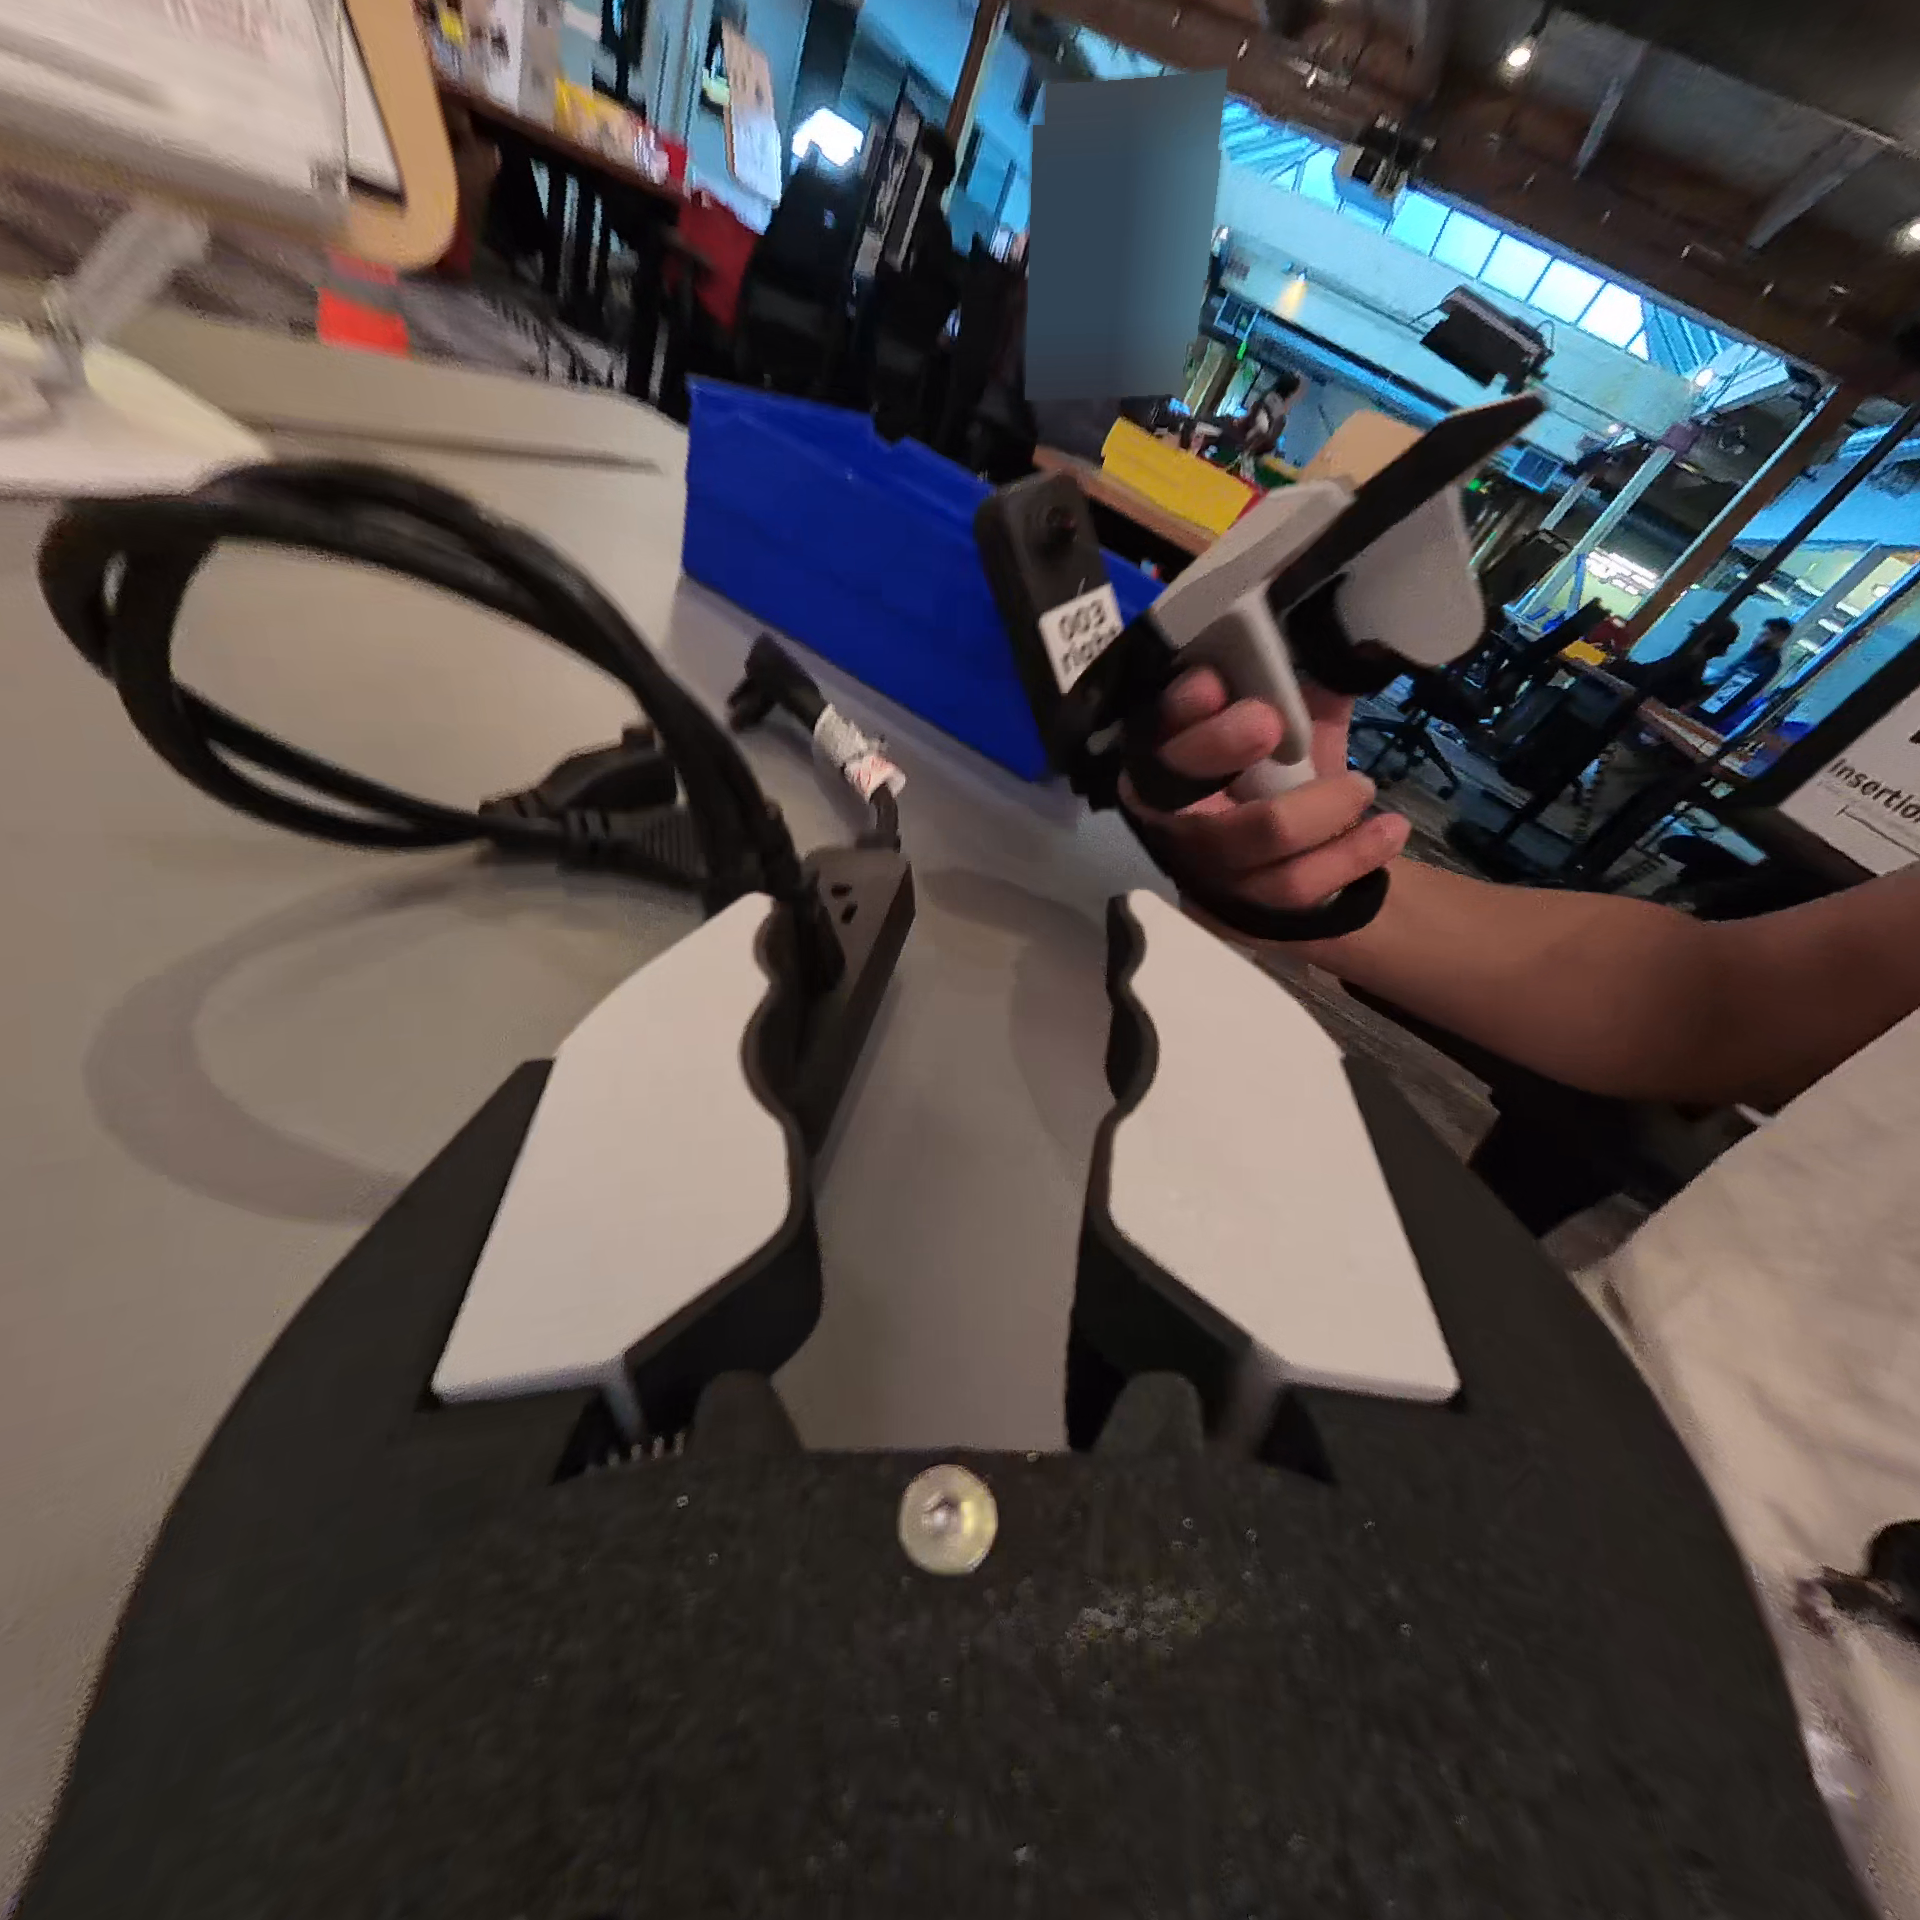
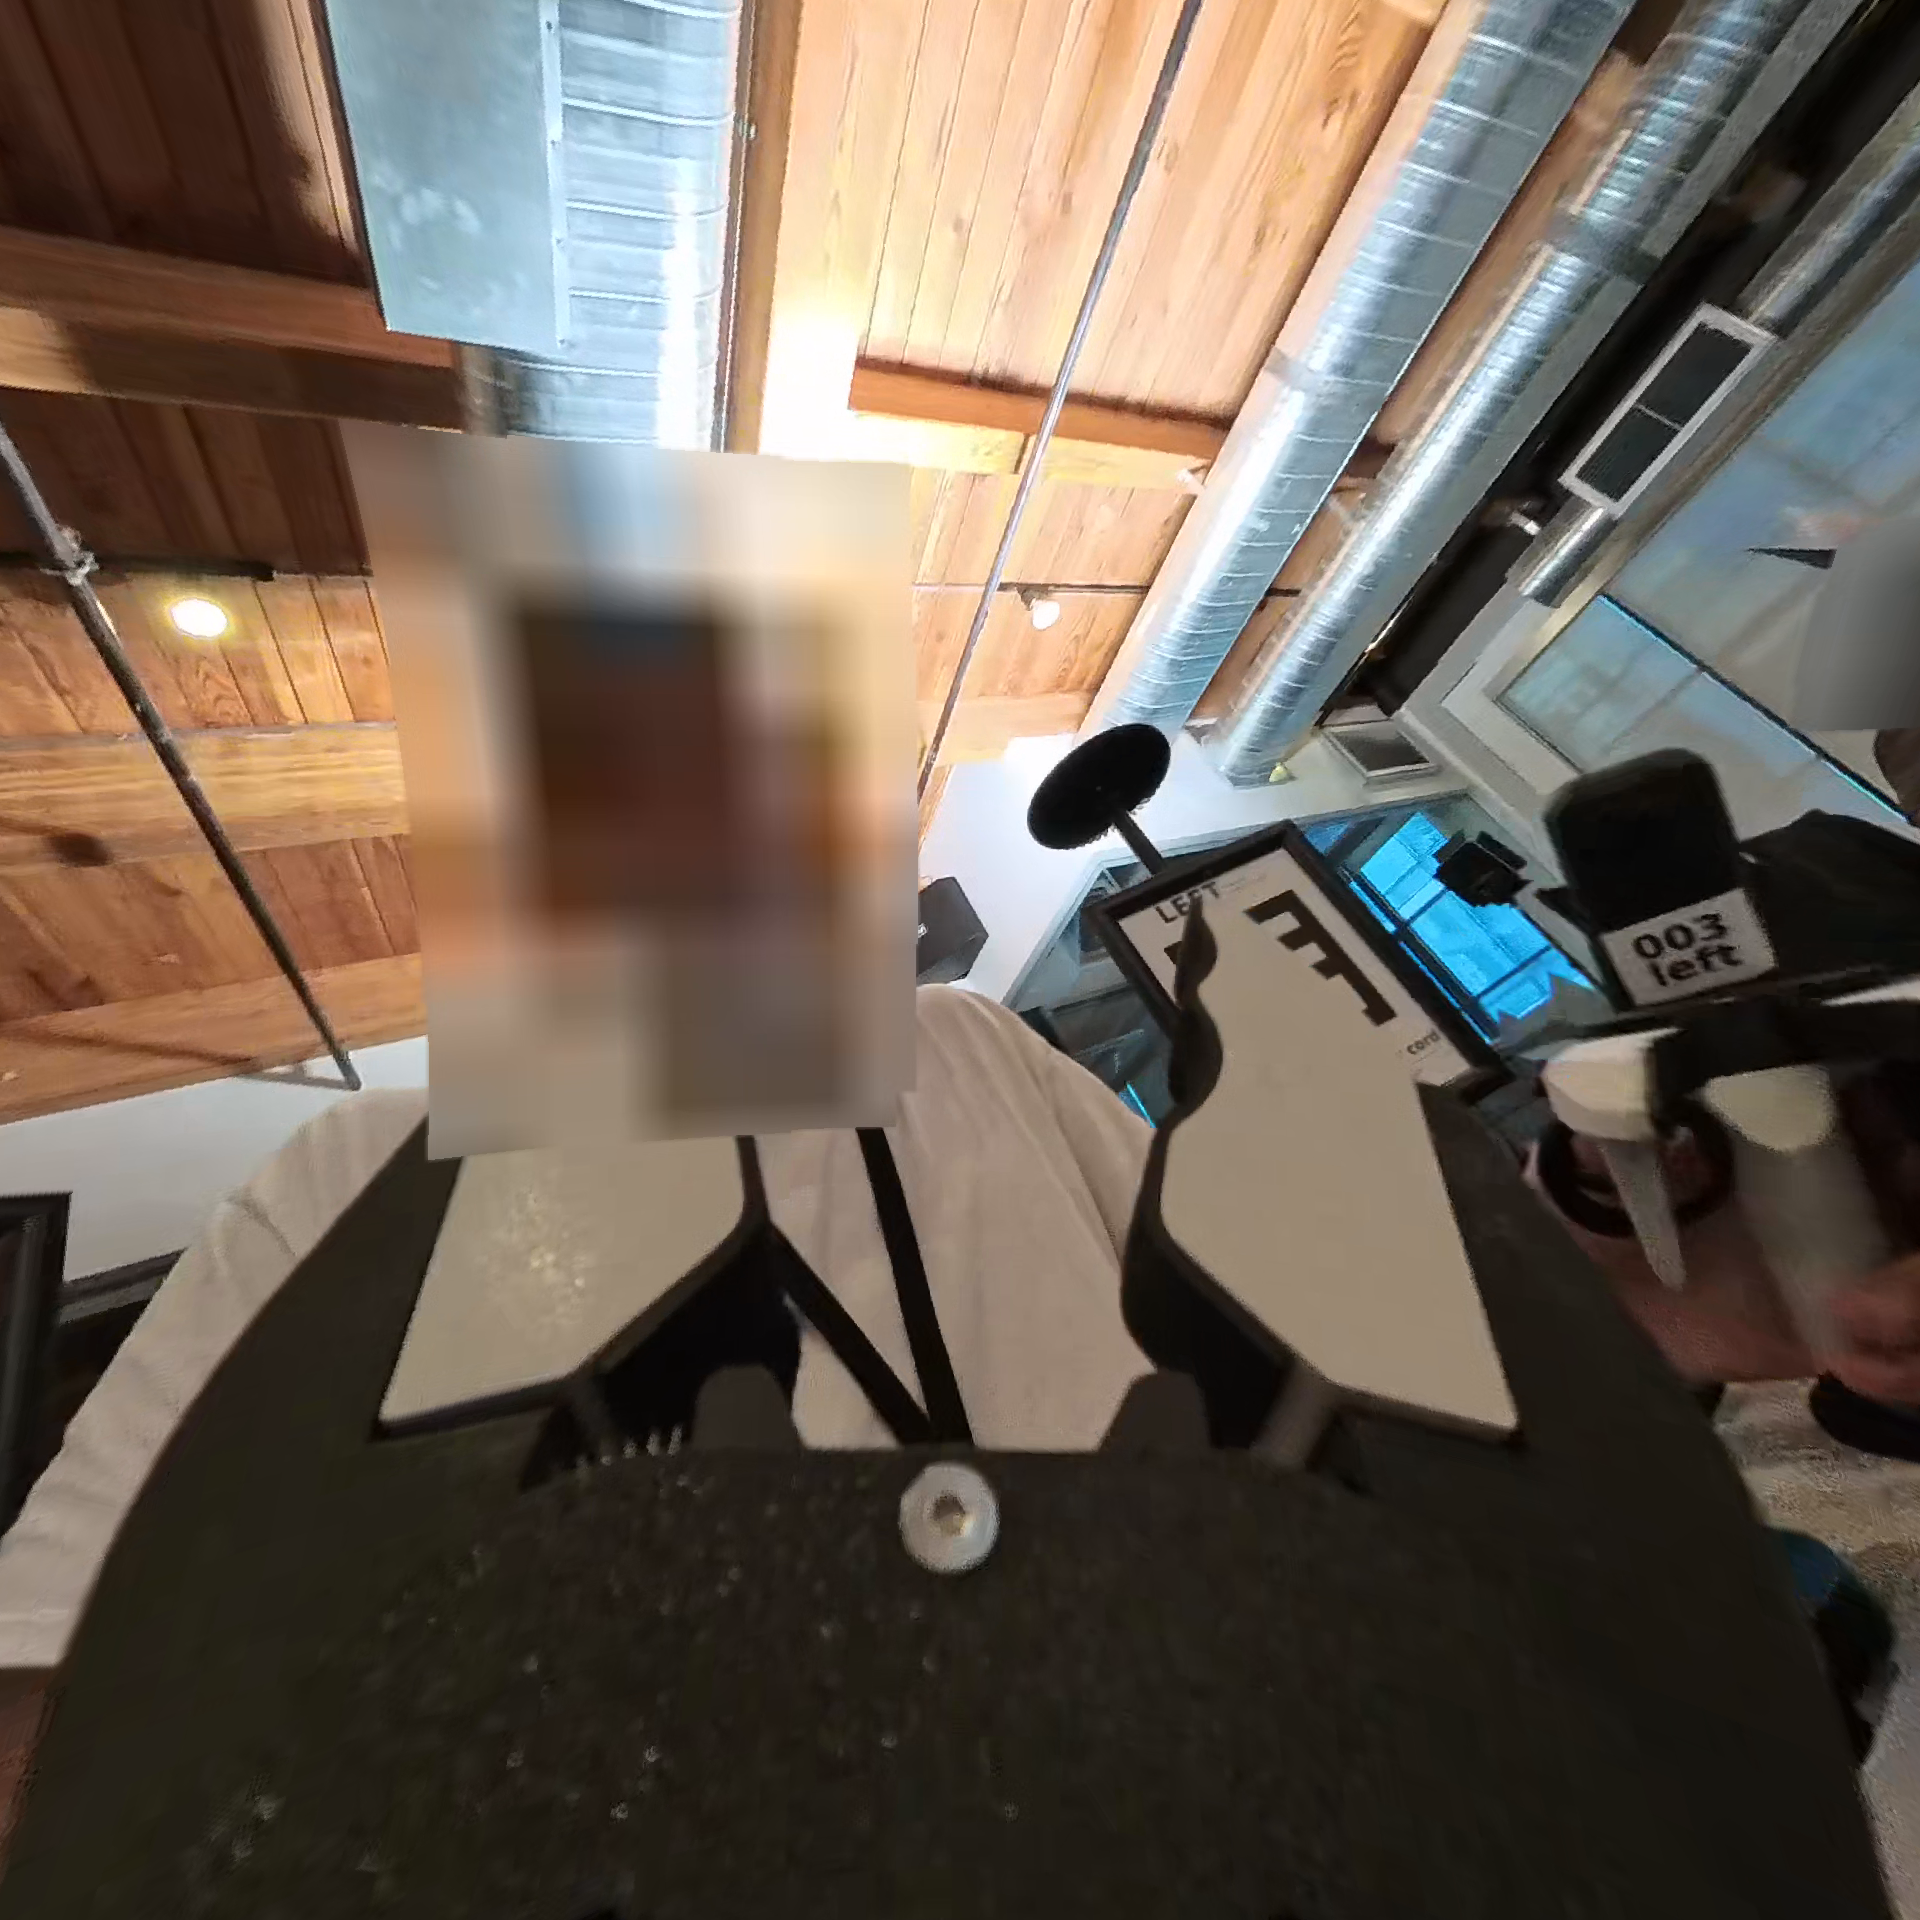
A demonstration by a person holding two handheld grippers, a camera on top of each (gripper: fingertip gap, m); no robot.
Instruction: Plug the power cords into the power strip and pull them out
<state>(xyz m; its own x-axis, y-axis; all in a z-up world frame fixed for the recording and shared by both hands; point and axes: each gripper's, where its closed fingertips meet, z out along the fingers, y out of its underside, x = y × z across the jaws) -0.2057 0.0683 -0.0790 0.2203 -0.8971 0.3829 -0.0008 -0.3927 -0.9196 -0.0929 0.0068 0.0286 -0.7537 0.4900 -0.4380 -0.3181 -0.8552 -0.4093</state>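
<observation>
In the left wrist view, my left gripper [image 1: 945,935] is open just above the grey table [image 1: 312,1039]. A black power strip [image 1: 857,935] lies between its fingers, close against the left finger [image 1: 665,1091]. A cord is plugged in at the strip's near end. A coil of black power cords [image 1: 312,623] lies to the left, with two plugs [image 1: 603,821] resting on the table. Another plug with a white tag [image 1: 774,691] lies farther back. My right gripper [image 1: 1434,540] is held up in a hand at the right, off the table. In the right wrist view it [image 2: 945,935] is open, empty and pointing at the ceiling.
A blue bin [image 1: 852,561] stands on the table behind the strip. The person's forearm [image 1: 1610,987] crosses the right side. In the right wrist view, the person's white shirt [image 2: 987,1195] is close ahead and the left gripper [image 2: 1662,1039] is at the right edge.
</observation>
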